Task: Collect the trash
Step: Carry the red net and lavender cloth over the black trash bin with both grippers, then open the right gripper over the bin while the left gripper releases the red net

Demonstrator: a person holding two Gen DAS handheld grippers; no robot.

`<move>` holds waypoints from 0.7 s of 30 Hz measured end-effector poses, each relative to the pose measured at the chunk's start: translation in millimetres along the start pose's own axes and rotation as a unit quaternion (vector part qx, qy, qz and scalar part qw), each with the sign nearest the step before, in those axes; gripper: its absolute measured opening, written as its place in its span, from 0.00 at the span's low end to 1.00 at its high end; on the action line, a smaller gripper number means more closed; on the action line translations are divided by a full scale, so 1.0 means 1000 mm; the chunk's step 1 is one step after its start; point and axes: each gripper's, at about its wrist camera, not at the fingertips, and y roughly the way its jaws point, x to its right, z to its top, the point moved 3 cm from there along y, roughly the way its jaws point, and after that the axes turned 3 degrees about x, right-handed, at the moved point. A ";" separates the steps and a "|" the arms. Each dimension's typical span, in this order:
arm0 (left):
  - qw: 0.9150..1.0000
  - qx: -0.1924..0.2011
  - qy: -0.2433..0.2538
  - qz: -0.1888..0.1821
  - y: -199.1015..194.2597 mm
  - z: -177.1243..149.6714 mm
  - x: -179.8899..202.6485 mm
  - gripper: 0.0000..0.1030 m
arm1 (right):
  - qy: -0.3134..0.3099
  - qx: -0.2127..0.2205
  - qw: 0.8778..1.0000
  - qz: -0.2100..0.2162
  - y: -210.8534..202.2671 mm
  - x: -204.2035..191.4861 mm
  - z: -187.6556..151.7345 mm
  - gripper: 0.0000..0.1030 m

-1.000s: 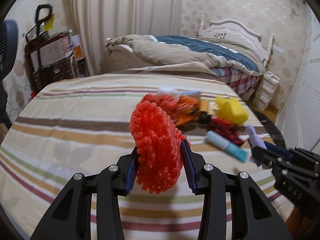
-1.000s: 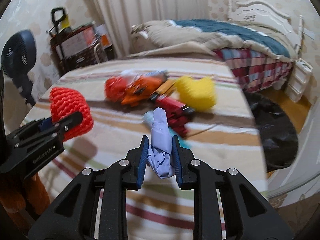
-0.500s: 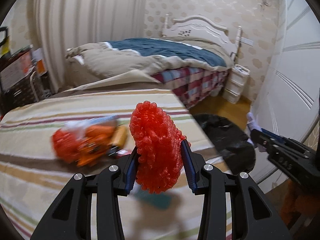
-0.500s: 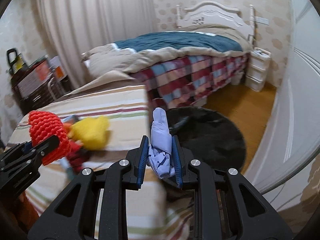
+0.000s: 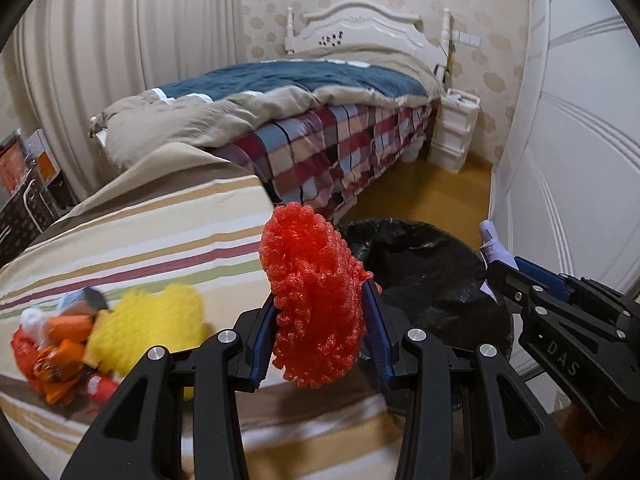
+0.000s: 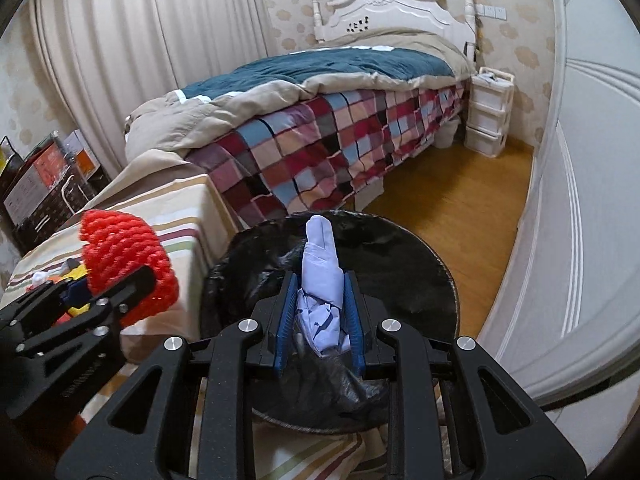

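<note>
Red foam net (image 5: 316, 304) clamped edge-on between the pads of the left gripper (image 5: 320, 340); jaws part-way closed, foam bulging above and below them. Pale blue glove (image 6: 320, 276), crumpled, pinched in the right gripper (image 6: 320, 320); jaws nearly closed, one glove finger poking up past the tips.

Landmark: black-lined bin (image 6: 400, 248), on the floor at the corner of the striped bed (image 5: 160, 240).
- Glove: over the bin mouth, near its middle as the right view shows it.
- Foam net: just left of the bin, about over the bed corner and the bin's near rim; not clearly over the opening.
- Remaining trash on the striped bed, left of the bin: yellow foam net (image 5: 148, 328), orange wrappers (image 5: 56, 356), a small red item beside them.
- Plaid bed (image 6: 340, 140) beyond the bin; white drawers (image 6: 488, 112) far behind it, by the wall.

Risks (judgement):
- Letting go of the foam net here could land it on the bed edge or the rim; it is light and springy and may bounce out.
- The glove is limp and may cling to a pad or snag on the liner fold below the jaws rather than fall free.
- Both grippers crowd the same opening; they could knock together.

Unclear:
- Bin's inside is a dark mass; contents unreadable.
- Bin's near rim is behind the gripper bodies in both views.
- Bed trash is blurred and partly cut off by the left gripper; item count uncertain.
- Height of either load above the bin cannot be judged.
</note>
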 end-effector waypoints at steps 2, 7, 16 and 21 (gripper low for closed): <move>1.000 -0.007 0.006 0.003 0.010 0.003 0.005 0.40 | 0.002 -0.004 1.000 -0.001 0.005 0.004 -0.002 0.23; 1.000 -0.024 0.013 0.011 0.027 0.002 0.009 0.44 | 0.007 -0.014 1.000 -0.001 0.019 0.012 -0.002 0.23; 0.999 -0.012 0.011 0.030 0.021 0.002 0.010 0.75 | 0.026 -0.009 1.000 -0.013 0.018 0.026 -0.002 0.34; 1.000 -0.010 -0.005 0.026 0.011 0.001 0.005 0.79 | 0.028 -0.002 0.999 -0.023 0.006 0.024 -0.004 0.43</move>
